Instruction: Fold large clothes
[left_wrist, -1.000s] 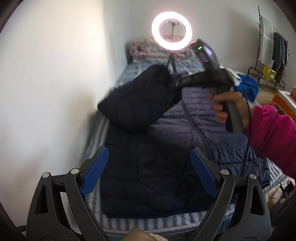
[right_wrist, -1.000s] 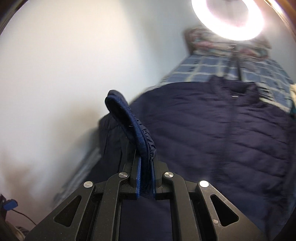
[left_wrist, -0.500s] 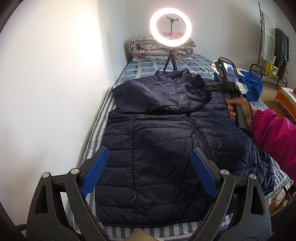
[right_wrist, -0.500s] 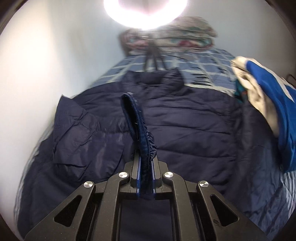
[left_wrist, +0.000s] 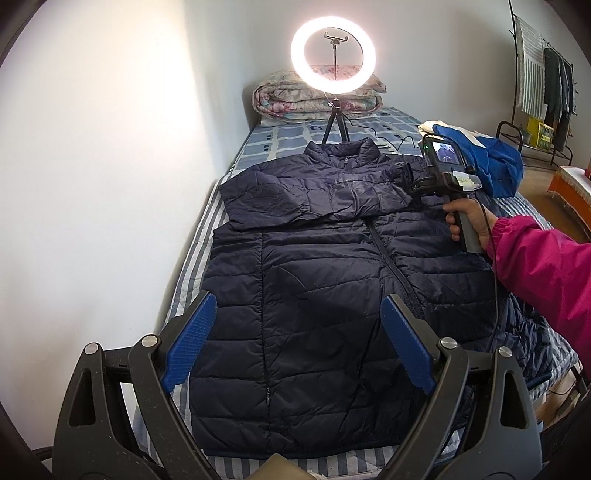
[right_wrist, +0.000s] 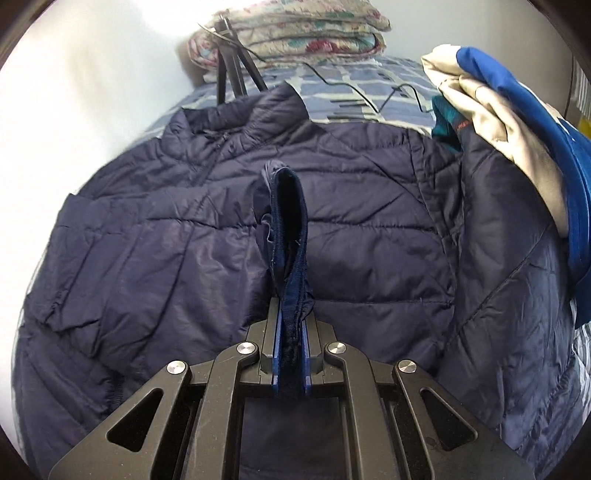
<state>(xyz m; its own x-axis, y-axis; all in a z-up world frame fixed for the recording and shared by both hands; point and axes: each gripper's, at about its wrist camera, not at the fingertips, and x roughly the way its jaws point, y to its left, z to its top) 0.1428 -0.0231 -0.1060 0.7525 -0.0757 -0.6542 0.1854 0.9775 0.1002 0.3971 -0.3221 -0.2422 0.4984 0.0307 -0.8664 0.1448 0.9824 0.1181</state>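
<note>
A large navy quilted jacket (left_wrist: 325, 280) lies flat on the bed, collar toward the far end, its left sleeve (left_wrist: 303, 199) folded across the chest. My right gripper (right_wrist: 290, 332) is shut on the sleeve's cuff (right_wrist: 286, 229) and holds it over the chest; it also shows in the left wrist view (left_wrist: 439, 184), held by a hand in a pink sleeve. My left gripper (left_wrist: 295, 343) is open and empty above the jacket's hem end.
A ring light on a tripod (left_wrist: 334, 55) stands at the bed's far end before a folded quilt (left_wrist: 317, 99). A blue and cream garment pile (left_wrist: 487, 158) lies at the right. A white wall (left_wrist: 110, 147) runs along the left. A clothes rack (left_wrist: 543, 85) stands far right.
My right gripper has carried the sleeve cuff from raised near the wall across and down onto the jacket's chest. The sleeve now lies folded over the front. My left gripper stays open.
</note>
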